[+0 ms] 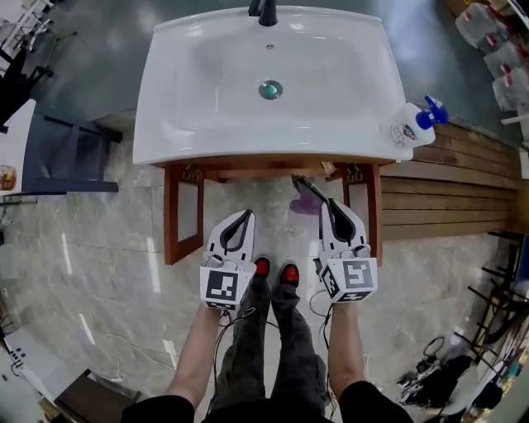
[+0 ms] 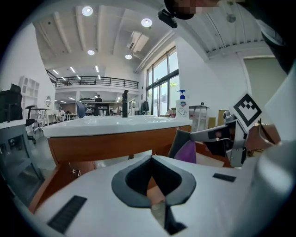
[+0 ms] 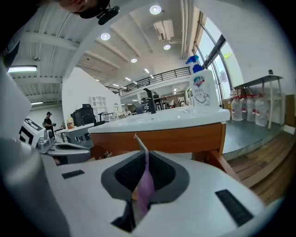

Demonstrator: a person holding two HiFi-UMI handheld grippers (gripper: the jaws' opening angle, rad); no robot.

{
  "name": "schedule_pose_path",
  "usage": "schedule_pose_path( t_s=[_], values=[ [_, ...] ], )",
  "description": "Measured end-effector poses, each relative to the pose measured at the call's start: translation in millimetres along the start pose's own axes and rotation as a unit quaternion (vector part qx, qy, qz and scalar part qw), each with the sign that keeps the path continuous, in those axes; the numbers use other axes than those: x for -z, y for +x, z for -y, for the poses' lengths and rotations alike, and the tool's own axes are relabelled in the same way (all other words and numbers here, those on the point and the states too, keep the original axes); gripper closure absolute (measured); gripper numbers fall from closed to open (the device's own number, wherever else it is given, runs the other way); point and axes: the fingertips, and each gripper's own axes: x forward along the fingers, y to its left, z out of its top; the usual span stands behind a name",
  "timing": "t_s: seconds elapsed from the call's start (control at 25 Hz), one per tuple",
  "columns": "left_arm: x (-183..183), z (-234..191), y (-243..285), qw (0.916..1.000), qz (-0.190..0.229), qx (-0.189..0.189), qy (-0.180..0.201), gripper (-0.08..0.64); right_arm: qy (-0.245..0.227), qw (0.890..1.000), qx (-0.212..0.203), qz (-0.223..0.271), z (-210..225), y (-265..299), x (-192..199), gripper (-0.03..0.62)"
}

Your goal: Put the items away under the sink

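Note:
My right gripper (image 1: 330, 203) is shut on a thin purple and grey pouch (image 1: 304, 199), held out in front of the open wooden frame (image 1: 172, 216) under the white sink (image 1: 207, 99). In the right gripper view the pouch (image 3: 144, 181) stands edge-on between the jaws of the right gripper (image 3: 140, 152). My left gripper (image 1: 246, 215) hangs level with it to the left, shut with nothing in it. From the left gripper view, the left gripper (image 2: 150, 160) has its tips together, and the pouch (image 2: 188, 152) shows to the right. A white spray bottle (image 1: 413, 125) with a blue head lies on the sink's right edge.
A black faucet (image 1: 263, 11) stands at the sink's back. Wooden decking (image 1: 450, 190) runs along the right. A dark chair (image 1: 66, 157) is at the left, clear jugs (image 1: 488, 33) at the upper right, and cables (image 1: 434, 372) on the floor at the lower right. My feet (image 1: 275, 273) stand between the grippers.

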Motion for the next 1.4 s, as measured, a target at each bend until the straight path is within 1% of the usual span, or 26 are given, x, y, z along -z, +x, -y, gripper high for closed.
schedule_pose_path(
  t_s=[0.2, 0.44, 0.64, 0.92, 1.16, 1.4],
  values=[
    [39, -10, 22, 1.0000, 0.001, 0.001, 0.005, 0.554, 0.001, 1.000, -0.002, 0.015, 8, 34, 26, 0.546],
    [69, -20, 41, 1.0000, 0.010, -0.001, 0.002, 0.554, -0.001, 1.000, -0.010, 0.028, 15, 65, 49, 0.546],
    [89, -32, 53, 0.9997, 0.019, -0.011, -0.004, 0.554, -0.021, 0.998, -0.018, 0.048, 17, 98, 50, 0.546],
    [119, -52, 75, 0.9993, 0.029, -0.021, -0.009, 0.554, -0.023, 0.997, -0.024, 0.071, 17, 137, 68, 0.546],
    [142, -70, 91, 0.9988, 0.036, -0.030, -0.009, 0.554, -0.026, 0.997, -0.024, 0.073, 24, 171, 96, 0.546],
    [159, -87, 101, 0.9984, 0.040, -0.039, -0.008, 0.554, -0.034, 0.997, -0.020, 0.061, 33, 211, 123, 0.546]
  ],
)
